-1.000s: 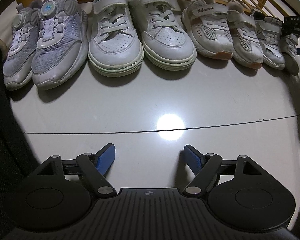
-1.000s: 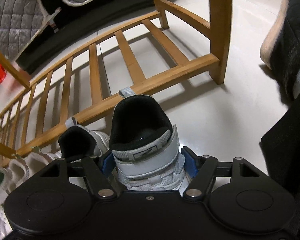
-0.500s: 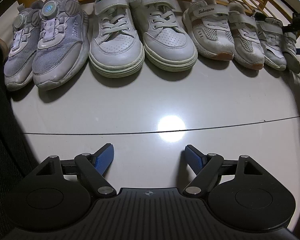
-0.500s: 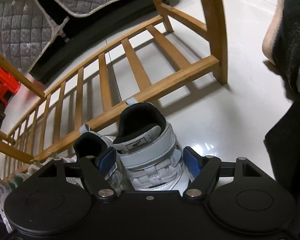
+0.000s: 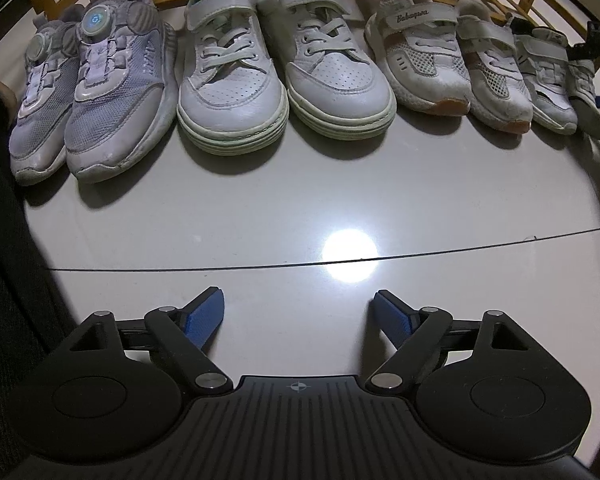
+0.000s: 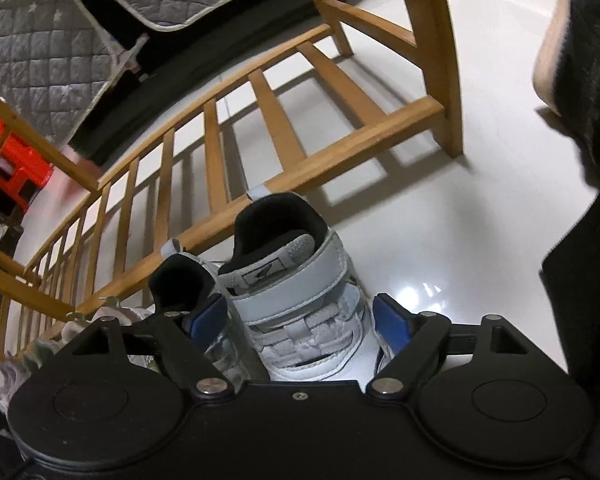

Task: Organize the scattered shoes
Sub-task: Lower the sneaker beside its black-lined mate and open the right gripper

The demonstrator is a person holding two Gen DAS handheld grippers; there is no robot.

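Observation:
Several pairs of shoes stand in a row against a wooden rack: lilac dial sneakers (image 5: 96, 92), white laced sneakers (image 5: 284, 76), white mesh strap shoes (image 5: 440, 64) and a small grey strap pair (image 5: 552, 76) at the far right. My left gripper (image 5: 298, 316) hovers over bare floor in front of the row; its jaws are opening with nothing between them. In the right wrist view the grey strap shoe (image 6: 300, 272) stands on the floor beside its mate (image 6: 180, 280). My right gripper (image 6: 298, 320) straddles it, jaws opening, blue pads (image 6: 392, 320) just off its sides.
The wooden rack rail (image 6: 300, 168) and its leg (image 6: 440, 60) run right behind the shoe heels. A person's slippered foot (image 6: 580, 40) and dark trouser leg (image 6: 588, 280) are at the right. A grey quilt (image 6: 40, 40) and a red stool (image 6: 16, 168) lie beyond the rack.
The right gripper's jaws have spread away from the grey strap shoe, which now rests lower beside its mate. The left jaws have widened slightly; that hand stayed put.

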